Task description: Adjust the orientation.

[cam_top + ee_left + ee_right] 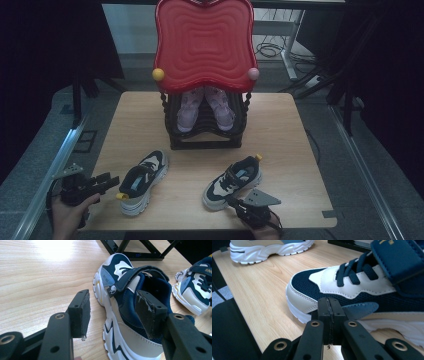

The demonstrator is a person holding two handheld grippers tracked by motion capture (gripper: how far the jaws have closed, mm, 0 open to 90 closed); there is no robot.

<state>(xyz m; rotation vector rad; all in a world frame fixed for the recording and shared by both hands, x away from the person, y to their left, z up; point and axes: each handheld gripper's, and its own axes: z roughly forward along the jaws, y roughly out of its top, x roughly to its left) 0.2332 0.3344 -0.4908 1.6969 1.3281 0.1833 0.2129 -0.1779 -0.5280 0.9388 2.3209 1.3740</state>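
At the near left edge of the wooden table (pixel 280 125), the left gripper (pixel 107 181) is held level in a hand (pixel 67 215), its jaws apart with nothing pressed between them. In the left gripper view its tips (pixel 113 312) frame the heel end of the left sneaker (pixel 127 312): one pad (pixel 86 312) stands over bare wood beside the sole, the other pad (pixel 147 312) sits over the shoe's dark opening, and whether it touches the collar cannot be told. That navy, white and cream shoe (pixel 142 180) lies on its sole, toe pointing far and right, a yellow tab at its heel.

Far and centre stands a black shoe rack (pixel 205 135) holding a pair of pink shoes (pixel 205 107), under a red wavy tray (pixel 202 45).

Right of centre lies the matching right sneaker (pixel 233 181), toe pointing near and left. The right gripper (pixel 235 202) sits at the near edge, jaws together and empty. In the right gripper view its tips (pixel 329 310) are just beside the shoe's (pixel 362 290) toe sole.
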